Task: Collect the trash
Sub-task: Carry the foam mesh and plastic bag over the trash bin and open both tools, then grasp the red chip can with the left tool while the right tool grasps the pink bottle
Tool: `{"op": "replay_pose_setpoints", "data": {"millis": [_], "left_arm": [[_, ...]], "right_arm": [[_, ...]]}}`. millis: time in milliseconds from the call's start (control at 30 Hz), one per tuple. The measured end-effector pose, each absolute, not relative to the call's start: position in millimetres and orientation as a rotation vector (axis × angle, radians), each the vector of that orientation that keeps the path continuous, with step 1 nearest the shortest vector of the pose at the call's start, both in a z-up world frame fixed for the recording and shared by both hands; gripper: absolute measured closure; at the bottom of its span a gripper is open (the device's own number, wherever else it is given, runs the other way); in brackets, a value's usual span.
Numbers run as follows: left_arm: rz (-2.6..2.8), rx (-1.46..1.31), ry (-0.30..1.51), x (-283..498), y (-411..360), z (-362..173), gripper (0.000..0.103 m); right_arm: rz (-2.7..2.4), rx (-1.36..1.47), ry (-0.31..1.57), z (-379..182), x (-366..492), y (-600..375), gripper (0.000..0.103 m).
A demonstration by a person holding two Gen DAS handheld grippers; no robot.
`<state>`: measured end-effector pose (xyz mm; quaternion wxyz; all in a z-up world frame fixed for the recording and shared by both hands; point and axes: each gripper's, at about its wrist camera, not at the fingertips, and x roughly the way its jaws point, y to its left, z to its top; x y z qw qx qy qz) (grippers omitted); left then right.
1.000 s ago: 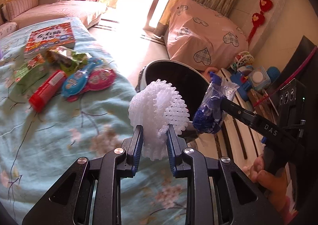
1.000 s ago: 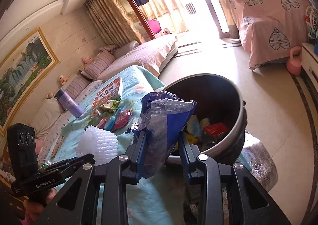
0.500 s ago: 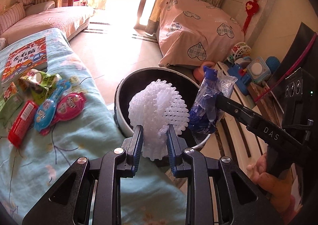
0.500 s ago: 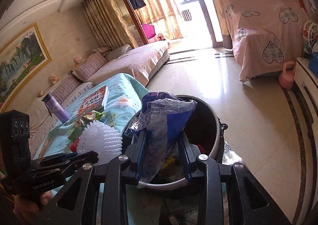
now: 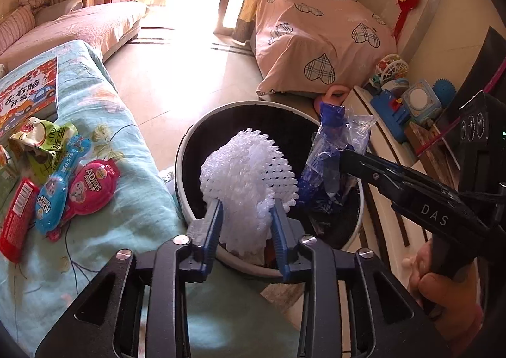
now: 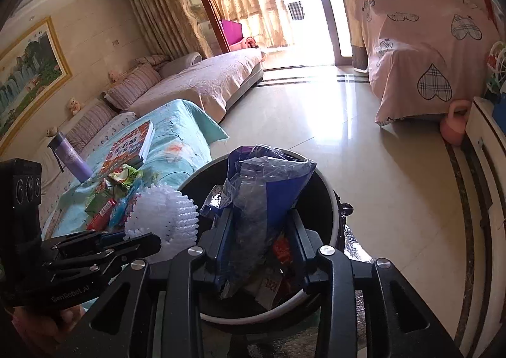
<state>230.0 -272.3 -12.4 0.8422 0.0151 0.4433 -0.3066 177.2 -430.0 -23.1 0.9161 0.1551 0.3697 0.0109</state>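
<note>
Left wrist view: the bin has slid right under the fingers. A second ago the left gripper (image 5: 246, 222) hung over the teal bedspread (image 5: 104, 225) with the trash bin (image 5: 189, 143) ahead of it; now the white foam net (image 5: 246, 177) sits over the bin's dark mouth. The jaws have just been opening, the gap between the blue pads is visibly wider than before, and the net is between them, bulging out and touching both pads. I'd call that the start of the drop, though the net hasn't fallen. The gripper points steeply down across the near rim. Off to the right, the right gripper (image 5: 335, 158) reaches in over the far side of the bin with the blue-and-clear plastic bag (image 5: 335, 143), the person's hand (image 5: 449, 298) wrapped round its handle. Snack wrappers and the pink and blue packs (image 5: 76, 187) lie on the bedspread, not yet collected.

Right wrist view: same story. The bin has come from ahead to directly below, its rim framing the fingers. These jaws too have just been opening, with the crumpled bag standing upright between them, pads at its sides, so it looks loosely held, not clamped. The gripper tilts down into the bin, where earlier trash shows. The left gripper (image 6: 132, 237) sits just beside it at the bin's left edge, net in its tips.
</note>
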Motion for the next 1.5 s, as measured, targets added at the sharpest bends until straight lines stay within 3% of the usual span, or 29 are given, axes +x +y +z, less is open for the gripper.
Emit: {"op": "replay_pose_setpoints", "data": {"millis": [67, 133, 300, 467, 800, 1500], "left_arm": [[-0.638, 0.032, 0.932, 230, -271, -13, 0.054], [-0.641, 0.023, 0.919, 227, -266, -12, 0.048], [-0.644, -0.003, 0.903, 215, -252, -10, 0.045], [-0.610, -0.060, 0.894, 199, -217, -13, 0.044], [-0.478, -0.138, 0.905, 180, -136, -27, 0.044], [-0.317, -0.127, 0.905, 192, -42, -31, 0.044]], "right_arm": [[0.015, 0.329, 0.772, -26, 180, -432, 0.055], [0.011, 0.347, 0.772, -27, 180, -435, 0.050], [0.013, 0.383, 0.748, -25, 168, -432, 0.043], [0.035, 0.415, 0.719, -23, 154, -420, 0.027], [0.124, 0.426, 0.695, -22, 132, -363, 0.021], [0.293, 0.240, 0.728, -26, 175, -262, 0.022]]}}
